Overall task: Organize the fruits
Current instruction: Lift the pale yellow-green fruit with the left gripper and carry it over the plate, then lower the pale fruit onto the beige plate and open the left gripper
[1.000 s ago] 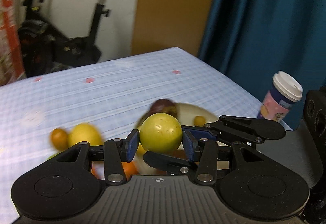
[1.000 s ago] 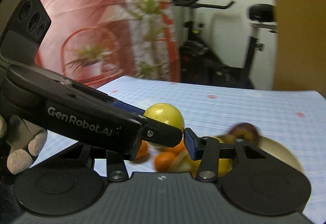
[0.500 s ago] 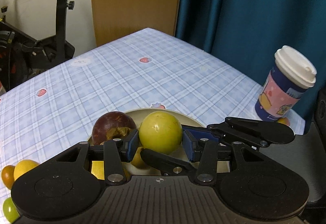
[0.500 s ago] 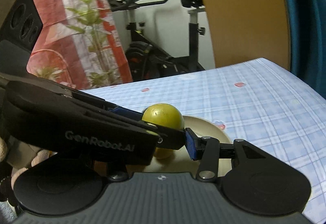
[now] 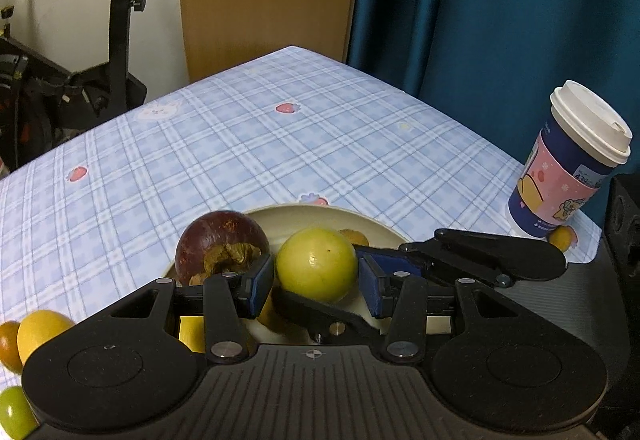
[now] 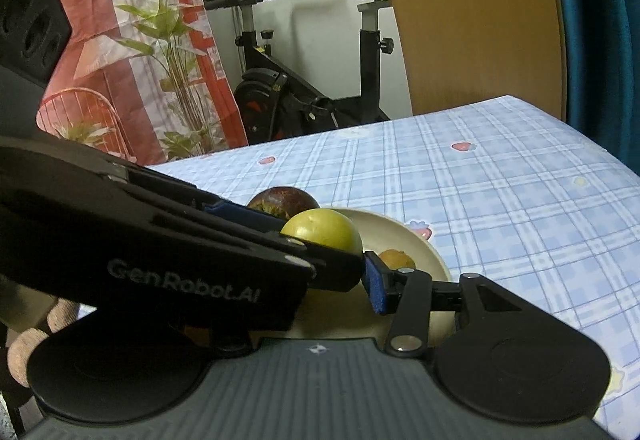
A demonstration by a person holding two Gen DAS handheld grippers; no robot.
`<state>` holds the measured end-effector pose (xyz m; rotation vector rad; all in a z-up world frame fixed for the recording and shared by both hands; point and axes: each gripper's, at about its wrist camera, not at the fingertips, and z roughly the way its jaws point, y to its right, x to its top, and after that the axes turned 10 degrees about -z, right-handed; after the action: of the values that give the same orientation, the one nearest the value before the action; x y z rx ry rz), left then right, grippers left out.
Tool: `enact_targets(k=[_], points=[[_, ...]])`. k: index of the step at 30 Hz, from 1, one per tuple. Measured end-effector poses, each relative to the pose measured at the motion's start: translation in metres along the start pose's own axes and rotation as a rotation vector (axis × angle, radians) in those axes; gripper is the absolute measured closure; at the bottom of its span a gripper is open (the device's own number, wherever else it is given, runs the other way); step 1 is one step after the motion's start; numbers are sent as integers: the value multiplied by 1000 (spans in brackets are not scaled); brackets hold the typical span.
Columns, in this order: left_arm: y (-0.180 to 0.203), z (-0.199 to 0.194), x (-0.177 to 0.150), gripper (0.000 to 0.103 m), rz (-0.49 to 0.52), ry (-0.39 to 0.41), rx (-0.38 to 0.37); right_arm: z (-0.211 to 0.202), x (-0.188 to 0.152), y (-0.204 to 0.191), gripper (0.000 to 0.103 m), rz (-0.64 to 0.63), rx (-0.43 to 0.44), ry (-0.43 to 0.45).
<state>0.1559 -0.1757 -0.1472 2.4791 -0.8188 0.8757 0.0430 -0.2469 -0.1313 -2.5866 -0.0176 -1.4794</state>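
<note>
Checked tablecloth (image 5: 320, 127), left view: left gripper (image 5: 316, 280) clamped on green-yellow fruit (image 5: 316, 268) over plate (image 5: 288, 215) beside dark fruit (image 5: 222, 240), placing step, next lower and release; right view: right gripper (image 6: 344, 268) crossed by left, grip indeterminate.

I am looking out through dim, warm indoor light. A soft glare is sitting on the yellow-green fruit (image 5: 316, 268) at centre frame. Fisheye distortion is bending the curtain (image 5: 500, 19) at upper right, and grain is muddying the dark corners.
</note>
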Motion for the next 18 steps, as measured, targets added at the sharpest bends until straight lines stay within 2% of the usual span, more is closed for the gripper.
enact_targets(k=[8, 12, 14, 18], points=[[-22, -33, 0, 53, -70, 59, -21, -1, 1, -4, 52, -23, -18, 14], [-48, -59, 1, 53, -135, 122, -53, -7, 3, -6, 52, -35, -3, 61], [-67, -75, 1, 53, -181, 158, -45, -11, 4, -8, 52, -43, 10, 90], [-101, -100, -2, 53, -254, 193, 28, -13, 6, -13, 52, -59, 26, 111]])
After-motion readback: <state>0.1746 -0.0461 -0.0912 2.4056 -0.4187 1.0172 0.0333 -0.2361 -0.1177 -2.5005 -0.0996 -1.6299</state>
